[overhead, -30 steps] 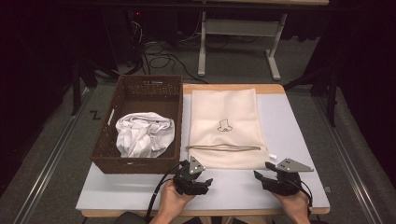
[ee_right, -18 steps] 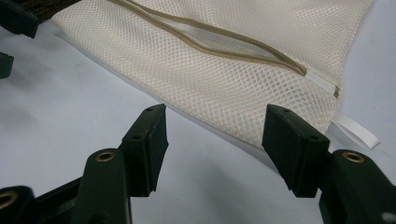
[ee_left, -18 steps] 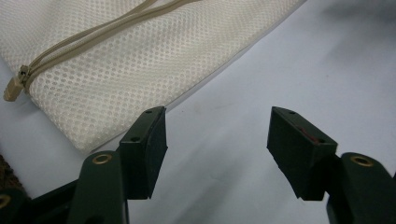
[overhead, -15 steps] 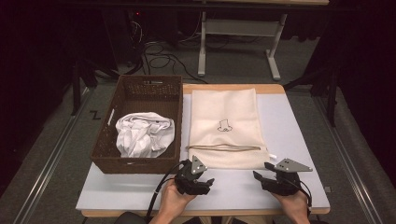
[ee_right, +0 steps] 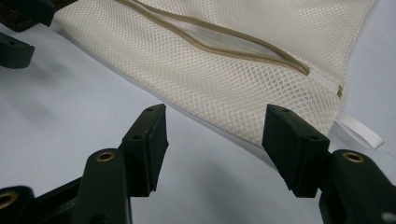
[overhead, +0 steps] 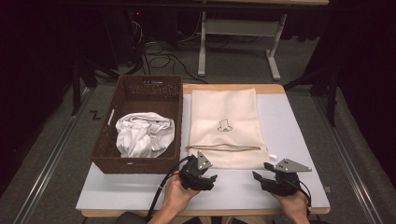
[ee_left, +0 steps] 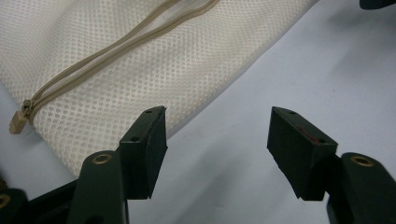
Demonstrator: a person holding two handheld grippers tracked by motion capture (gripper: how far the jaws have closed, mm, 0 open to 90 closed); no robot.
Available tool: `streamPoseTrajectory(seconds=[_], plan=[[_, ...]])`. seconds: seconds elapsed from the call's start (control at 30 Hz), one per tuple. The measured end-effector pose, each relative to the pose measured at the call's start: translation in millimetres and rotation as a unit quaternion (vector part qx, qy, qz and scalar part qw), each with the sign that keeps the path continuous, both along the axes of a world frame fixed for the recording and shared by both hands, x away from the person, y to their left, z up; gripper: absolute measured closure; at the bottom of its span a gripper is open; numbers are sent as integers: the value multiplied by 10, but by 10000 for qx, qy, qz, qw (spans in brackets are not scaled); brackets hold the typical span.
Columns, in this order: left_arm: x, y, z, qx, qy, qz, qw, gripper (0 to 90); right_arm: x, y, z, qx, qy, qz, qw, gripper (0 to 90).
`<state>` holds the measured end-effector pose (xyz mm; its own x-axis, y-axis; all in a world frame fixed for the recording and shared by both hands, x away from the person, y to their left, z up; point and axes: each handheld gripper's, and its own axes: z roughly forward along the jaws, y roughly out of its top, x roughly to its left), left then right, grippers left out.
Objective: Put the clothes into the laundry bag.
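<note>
— Where mesh bag (overhead: 227, 127) lies flat on table (overhead: 299, 130), beside basket (overhead: 144, 91)?
— Yes. Left gripper (ee_left: 217, 140) and right gripper (ee_right: 215, 137): jaws wide apart, holding nothing, near its zipper (ee_right: 219, 39) end.

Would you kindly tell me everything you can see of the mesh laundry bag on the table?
The mesh laundry bag is a cream, fine-holed fabric pouch lying flat on the table, right beside the wicker basket. A small dark line drawing marks its middle. A tan zipper crosses its near end, partly open, its pull at one side. A white loop tag sticks out at the other corner. Neither gripper touches it.
</note>
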<state>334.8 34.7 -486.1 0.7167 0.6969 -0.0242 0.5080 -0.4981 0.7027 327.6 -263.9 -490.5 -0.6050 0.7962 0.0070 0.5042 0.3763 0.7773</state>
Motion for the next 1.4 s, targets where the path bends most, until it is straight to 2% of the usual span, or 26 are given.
streamPoseTrajectory(seconds=[0.4, 1.1, 1.4], plan=[[128, -172, -29, 105, 24, 25, 9999, 373, -5, 10, -2, 10, 13, 2, 10000, 408], [420, -352, 51, -37, -52, 268, 9996, 367, -8, 21, -5, -17, 13, 48, 10000, 409], [497, -365, 7, 152, 41, 370, 9992, 356, 34, 24, -8, -45, 16, 28, 10000, 409]])
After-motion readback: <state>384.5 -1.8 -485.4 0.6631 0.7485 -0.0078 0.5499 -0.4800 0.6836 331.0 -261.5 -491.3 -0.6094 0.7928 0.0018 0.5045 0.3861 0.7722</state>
